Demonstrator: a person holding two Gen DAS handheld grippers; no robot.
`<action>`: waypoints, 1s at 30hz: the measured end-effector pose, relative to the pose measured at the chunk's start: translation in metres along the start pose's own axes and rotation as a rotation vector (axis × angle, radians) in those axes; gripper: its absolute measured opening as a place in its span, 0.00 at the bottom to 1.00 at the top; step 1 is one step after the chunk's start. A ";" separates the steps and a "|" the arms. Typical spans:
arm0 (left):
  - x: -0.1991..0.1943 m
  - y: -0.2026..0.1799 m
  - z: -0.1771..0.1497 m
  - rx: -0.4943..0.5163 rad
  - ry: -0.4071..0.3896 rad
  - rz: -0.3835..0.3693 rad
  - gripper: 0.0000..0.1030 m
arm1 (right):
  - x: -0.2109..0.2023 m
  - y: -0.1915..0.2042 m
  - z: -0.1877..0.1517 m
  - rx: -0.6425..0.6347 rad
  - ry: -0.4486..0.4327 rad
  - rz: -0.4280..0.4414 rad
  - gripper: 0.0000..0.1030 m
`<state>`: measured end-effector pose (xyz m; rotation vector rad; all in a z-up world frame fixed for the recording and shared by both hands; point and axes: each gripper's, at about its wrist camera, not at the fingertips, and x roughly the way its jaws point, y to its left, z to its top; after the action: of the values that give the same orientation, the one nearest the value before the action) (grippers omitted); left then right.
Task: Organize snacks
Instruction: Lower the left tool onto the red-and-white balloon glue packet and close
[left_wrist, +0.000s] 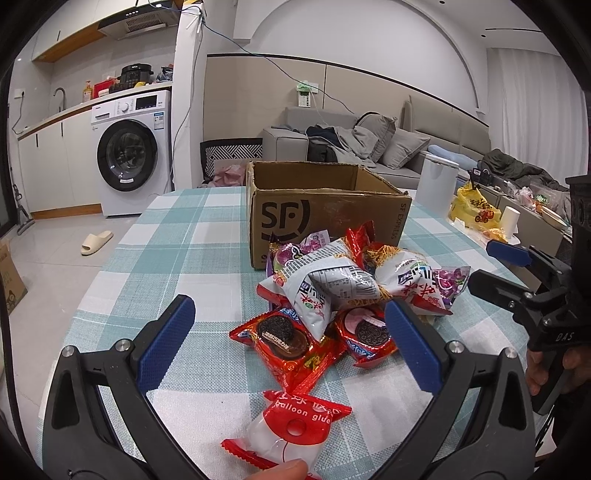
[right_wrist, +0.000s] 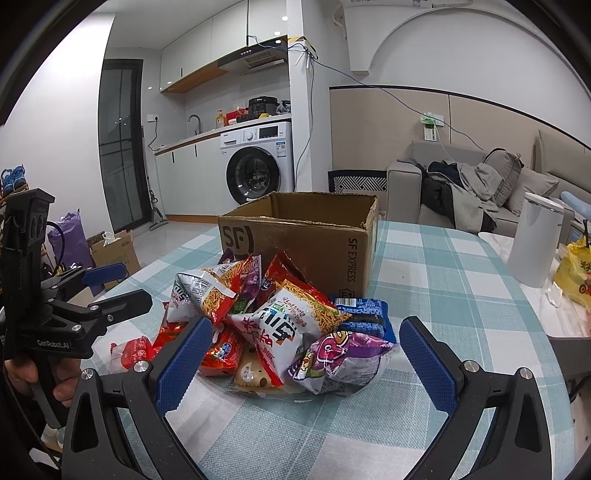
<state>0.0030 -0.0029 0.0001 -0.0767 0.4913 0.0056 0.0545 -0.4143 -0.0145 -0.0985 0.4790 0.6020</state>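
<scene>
A pile of snack packets (left_wrist: 332, 291) lies on the checked tablecloth (left_wrist: 184, 258) in front of an open cardboard SF box (left_wrist: 321, 206). Two red cookie packets (left_wrist: 284, 343) lie at its near side, and a red and clear "balloon glue" packet (left_wrist: 295, 428) is closest. My left gripper (left_wrist: 291, 325) is open above the cookie packets, holding nothing. In the right wrist view my right gripper (right_wrist: 306, 343) is open over the pile (right_wrist: 280, 317), with the box (right_wrist: 306, 236) behind. A purple packet (right_wrist: 340, 358) and a blue packet (right_wrist: 364, 314) lie near its right finger.
A white cylindrical appliance (right_wrist: 535, 240) and a yellow bag (right_wrist: 576, 273) stand at the table's right side. A washing machine (left_wrist: 133, 151) and a sofa (left_wrist: 369, 144) are beyond the table. Each gripper shows in the other's view, the right one (left_wrist: 517, 280) and the left one (right_wrist: 107, 288).
</scene>
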 end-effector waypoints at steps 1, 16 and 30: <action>-0.001 0.000 0.000 0.000 -0.003 0.003 0.99 | 0.000 -0.001 -0.001 -0.001 0.006 -0.008 1.00; -0.013 0.011 -0.006 0.007 0.053 -0.002 0.99 | 0.013 -0.004 0.000 0.040 0.122 -0.027 1.00; -0.009 0.012 -0.029 0.030 0.192 -0.008 0.99 | 0.020 -0.001 -0.001 0.036 0.187 -0.025 1.00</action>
<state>-0.0185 0.0074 -0.0221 -0.0499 0.6827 -0.0177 0.0688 -0.4046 -0.0242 -0.1266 0.6692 0.5622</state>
